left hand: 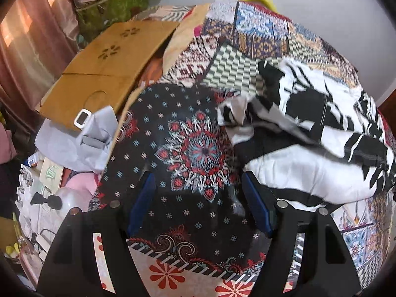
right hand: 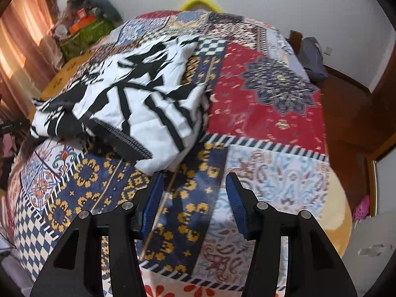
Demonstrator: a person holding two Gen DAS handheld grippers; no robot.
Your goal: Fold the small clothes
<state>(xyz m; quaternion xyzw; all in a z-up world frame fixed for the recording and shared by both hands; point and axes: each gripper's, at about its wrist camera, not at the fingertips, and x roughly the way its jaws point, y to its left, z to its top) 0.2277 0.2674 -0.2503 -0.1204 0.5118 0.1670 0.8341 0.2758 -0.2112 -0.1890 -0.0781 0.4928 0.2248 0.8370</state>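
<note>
A black-and-white patterned garment (left hand: 309,133) lies crumpled on the patchwork bedspread (left hand: 193,148), right of and beyond my left gripper (left hand: 198,193). That gripper hangs open over the bedspread's dark floral patch, with nothing between its blue pads (left hand: 141,203). In the right wrist view the same garment (right hand: 138,99) is spread in a loose fold, its near white corner just beyond the left blue pad (right hand: 153,200). My right gripper (right hand: 194,188) is open above the bedspread (right hand: 267,113), apart from the cloth.
A wooden lap board (left hand: 104,69) leans at the bed's left side, above a grey cloth (left hand: 81,141) and floor clutter. A green bag (left hand: 116,7) stands by the curtain. On the right are a wooden bed frame (right hand: 346,104), a grey bag (right hand: 311,59) and a yellow hoop (right hand: 200,1) behind the bed.
</note>
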